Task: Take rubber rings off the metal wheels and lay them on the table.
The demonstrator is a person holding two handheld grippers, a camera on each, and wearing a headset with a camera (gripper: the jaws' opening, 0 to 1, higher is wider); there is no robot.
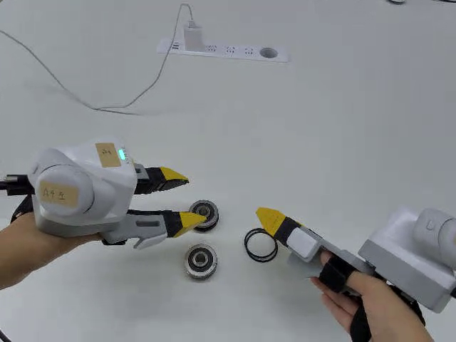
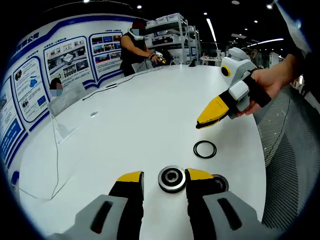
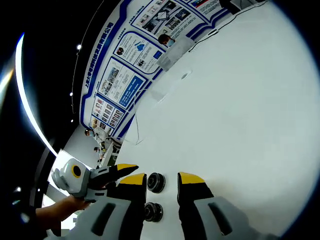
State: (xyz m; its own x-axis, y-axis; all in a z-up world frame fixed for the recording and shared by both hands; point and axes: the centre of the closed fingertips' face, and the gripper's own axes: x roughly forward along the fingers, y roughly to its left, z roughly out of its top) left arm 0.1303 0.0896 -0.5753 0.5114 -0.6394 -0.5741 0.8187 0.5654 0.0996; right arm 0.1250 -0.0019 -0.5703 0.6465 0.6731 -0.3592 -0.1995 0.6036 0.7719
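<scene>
Two metal wheels lie on the white table (image 1: 320, 128). The farther wheel (image 1: 204, 214) sits just past the yellow tips of my left gripper (image 1: 182, 198), which is open and holds nothing. Through the left gripper view this wheel (image 2: 172, 179) lies between the tips. The nearer wheel (image 1: 201, 260) lies apart, in front of it. Black rubber rings (image 1: 261, 244) lie flat on the table, right of the wheels. My right gripper (image 1: 271, 219) hovers beside the rings, open and empty. In the right gripper view (image 3: 162, 179) a wheel (image 3: 156, 182) shows between the jaws.
A white power strip (image 1: 224, 50) with a plugged-in charger (image 1: 192, 35) and a trailing cable (image 1: 107, 107) lies at the table's far side. In the left gripper view a person (image 2: 135, 45) stands at the far end of the table.
</scene>
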